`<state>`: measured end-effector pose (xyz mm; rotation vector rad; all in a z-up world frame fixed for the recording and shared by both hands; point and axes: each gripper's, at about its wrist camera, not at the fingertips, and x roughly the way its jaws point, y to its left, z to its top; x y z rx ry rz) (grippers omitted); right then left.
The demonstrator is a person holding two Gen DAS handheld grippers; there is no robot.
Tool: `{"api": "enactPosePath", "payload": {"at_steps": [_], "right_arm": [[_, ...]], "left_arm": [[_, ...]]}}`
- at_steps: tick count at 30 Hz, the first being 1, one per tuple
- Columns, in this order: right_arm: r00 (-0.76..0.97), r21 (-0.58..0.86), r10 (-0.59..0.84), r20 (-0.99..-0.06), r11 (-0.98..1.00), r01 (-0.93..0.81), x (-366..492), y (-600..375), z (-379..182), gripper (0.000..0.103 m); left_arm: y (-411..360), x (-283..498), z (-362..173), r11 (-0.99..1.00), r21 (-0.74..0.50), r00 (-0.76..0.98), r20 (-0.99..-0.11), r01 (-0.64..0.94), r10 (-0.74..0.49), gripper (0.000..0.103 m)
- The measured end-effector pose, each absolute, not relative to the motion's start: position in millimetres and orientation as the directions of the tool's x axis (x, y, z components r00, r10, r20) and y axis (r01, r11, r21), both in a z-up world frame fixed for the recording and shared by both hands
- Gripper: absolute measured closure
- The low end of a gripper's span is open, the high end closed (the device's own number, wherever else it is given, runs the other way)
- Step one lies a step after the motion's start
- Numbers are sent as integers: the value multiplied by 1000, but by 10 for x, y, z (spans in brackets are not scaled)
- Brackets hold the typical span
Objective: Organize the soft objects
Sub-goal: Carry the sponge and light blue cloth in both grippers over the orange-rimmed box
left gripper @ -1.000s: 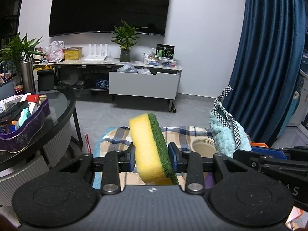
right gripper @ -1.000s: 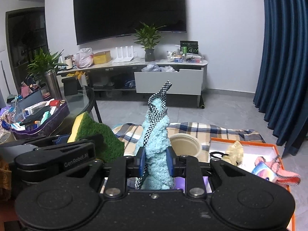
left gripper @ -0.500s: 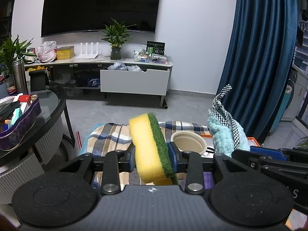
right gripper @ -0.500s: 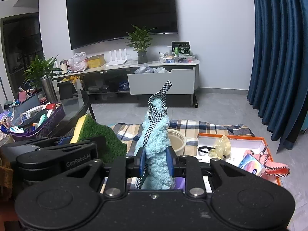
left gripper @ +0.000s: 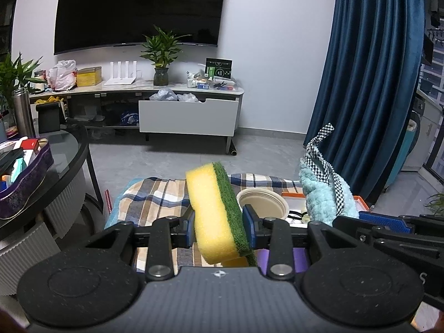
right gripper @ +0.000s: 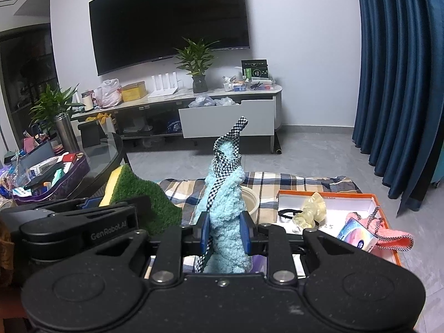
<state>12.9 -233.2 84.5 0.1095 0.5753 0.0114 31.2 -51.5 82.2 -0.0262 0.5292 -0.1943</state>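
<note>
We record the left gripper (left gripper: 219, 229) clamped on a sponge (left gripper: 215, 212), its blue pads (left gripper: 247, 227) pressing the yellow foam face on one side and the green scouring face on the other. The sponge stands on edge between the jaws, tilted so its top leans left in the left wrist view; the yellow foam is thick and smooth, the green layer thin and coarse. The right gripper (right gripper: 224, 234) grips a fluffy light-blue cloth (right gripper: 226, 208) trimmed with a black-and-white checked ribbon (right gripper: 231, 136). The cloth rises upright from between the pads in a bunched column, and the ribbon winds across it and sticks up as a loose tip at the top. Both items are held in the air above a plaid blanket (right gripper: 277, 183) spread on the grey floor. From the right wrist view the sponge appears just to the left, beside the cloth, green face toward us. On the blanket, behind the cloth, sits a beige bowl (left gripper: 262, 204). To its right lies an orange-rimmed white tray (right gripper: 327, 194) holding a pale yellow scrunchie (right gripper: 310, 211), a black hair tie (right gripper: 287, 213), a pink cloth (right gripper: 388, 233) with checked trim and a colourful small packet (right gripper: 356, 234). A dark glass table (left gripper: 66, 163) stands at the left, a blue curtain (left gripper: 369, 83) at the right.
</note>
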Motion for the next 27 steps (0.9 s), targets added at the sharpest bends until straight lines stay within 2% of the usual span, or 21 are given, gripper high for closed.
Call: {"api": "enactPosePath", "payload": {"at_steps": [27], "right_arm": [[844,125,1,-537,989,79,42,-2383,889,74]], "left_arm": [[-690,299,798,969,-56,833,-501,239,-234,68]]}}
